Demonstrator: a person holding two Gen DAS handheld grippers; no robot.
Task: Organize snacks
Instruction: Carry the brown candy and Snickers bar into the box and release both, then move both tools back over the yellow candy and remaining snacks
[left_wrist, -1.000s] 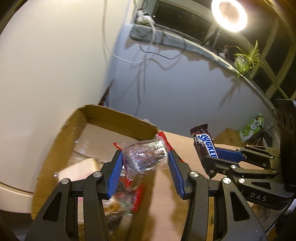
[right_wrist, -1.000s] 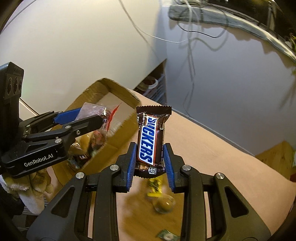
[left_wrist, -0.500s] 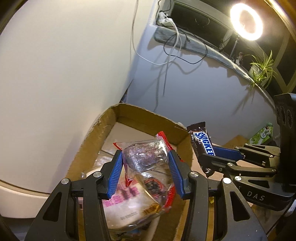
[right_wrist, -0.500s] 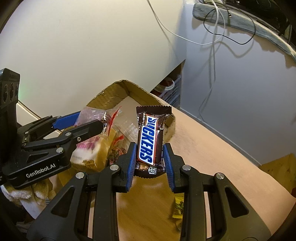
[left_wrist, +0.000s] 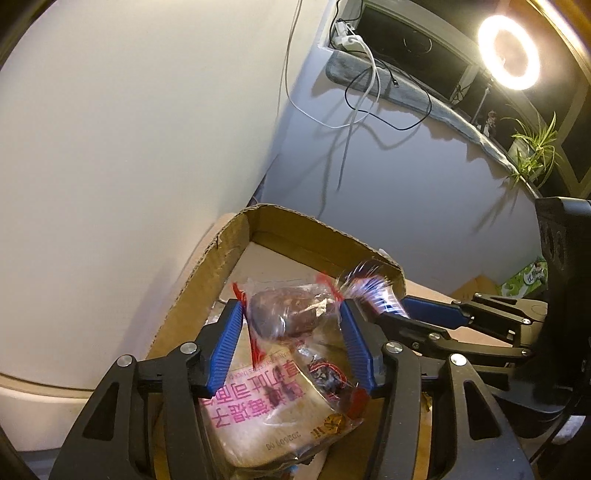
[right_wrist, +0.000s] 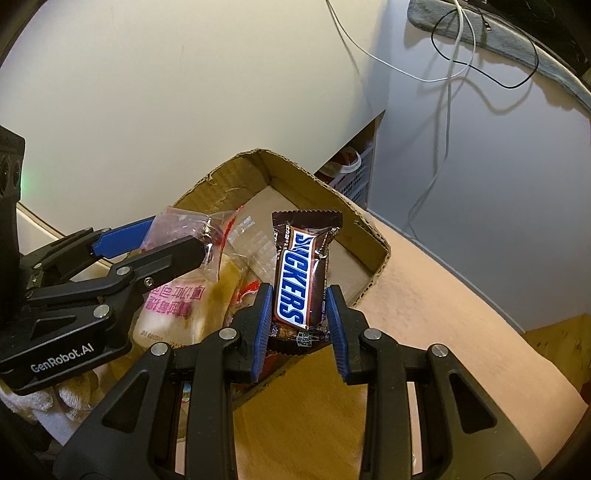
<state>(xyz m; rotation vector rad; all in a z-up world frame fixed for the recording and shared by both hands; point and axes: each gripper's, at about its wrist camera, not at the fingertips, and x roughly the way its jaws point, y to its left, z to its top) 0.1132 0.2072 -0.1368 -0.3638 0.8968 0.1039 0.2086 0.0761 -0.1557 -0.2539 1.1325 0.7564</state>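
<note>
My left gripper (left_wrist: 291, 317) is shut on a clear red-edged snack packet (left_wrist: 288, 314) and holds it above the open cardboard box (left_wrist: 207, 280). My right gripper (right_wrist: 297, 306) is shut on a brown Snickers bar (right_wrist: 299, 273), upright over the box's near corner (right_wrist: 373, 273). The bar shows blurred in the left wrist view (left_wrist: 369, 291), beside my left gripper. In the box lie a bread pack with pink lettering (left_wrist: 273, 410) and other wrapped snacks (right_wrist: 243, 291). The left gripper with its packet also shows in the right wrist view (right_wrist: 177, 236).
The box sits at the left end of a wooden table (right_wrist: 424, 332), close to a white wall (left_wrist: 129, 129). Cables (left_wrist: 351, 110) hang down the wall behind. A ring light (left_wrist: 508, 51) and a plant (left_wrist: 535, 147) stand at the right. A green packet (left_wrist: 524, 278) lies beyond.
Both grippers have moved left towards and over the box with their snacks still held. The Snickers bar now hangs over the box corner.
</note>
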